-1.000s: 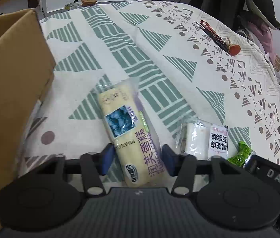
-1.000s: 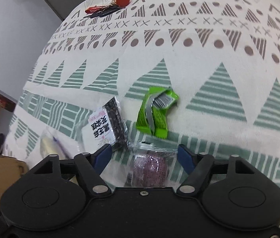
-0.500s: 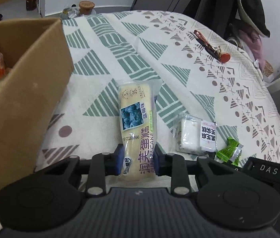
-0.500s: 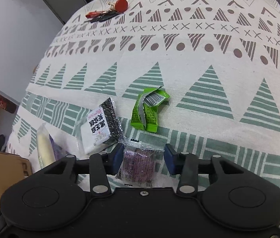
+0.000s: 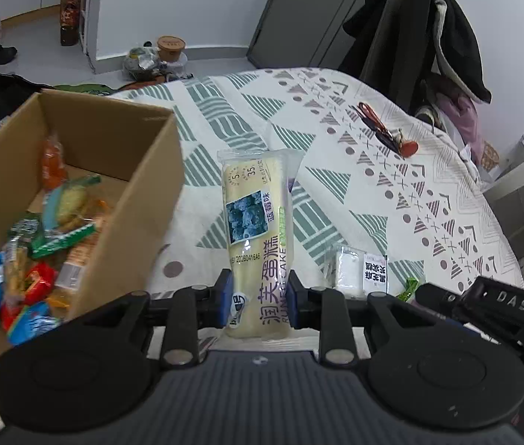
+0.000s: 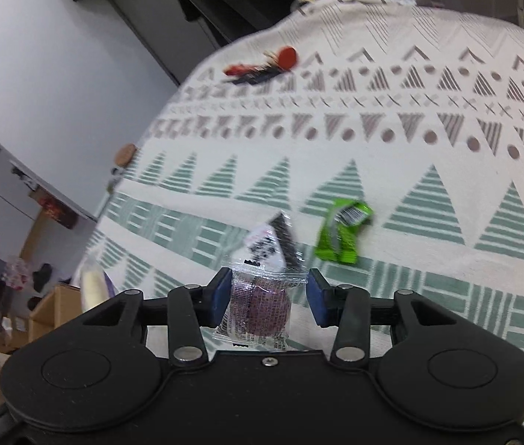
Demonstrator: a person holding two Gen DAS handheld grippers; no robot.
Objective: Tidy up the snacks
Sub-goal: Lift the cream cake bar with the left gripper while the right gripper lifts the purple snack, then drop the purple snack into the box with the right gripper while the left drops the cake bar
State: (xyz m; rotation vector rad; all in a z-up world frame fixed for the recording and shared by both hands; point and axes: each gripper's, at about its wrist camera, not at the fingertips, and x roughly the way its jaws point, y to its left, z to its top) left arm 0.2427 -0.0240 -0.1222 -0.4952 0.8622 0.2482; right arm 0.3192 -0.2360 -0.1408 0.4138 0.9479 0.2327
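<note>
Left wrist: left tongs (image 5: 258,302) clamp cake pack (image 5: 256,230); right tongs (image 6: 267,298) clamp purple packet (image 6: 258,306).

I see a pale yellow cake (image 5: 256,237) with a blue picture, a purple snack (image 6: 260,306) in clear wrap, a green packet (image 6: 341,233), a brown box (image 5: 128,185), and a cream cloth (image 6: 410,170) with green and brown triangles.

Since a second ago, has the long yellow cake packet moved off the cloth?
Yes. The cake packet, clamped in the left gripper, has been lifted up off the patterned cloth, beside the cardboard box.
</note>
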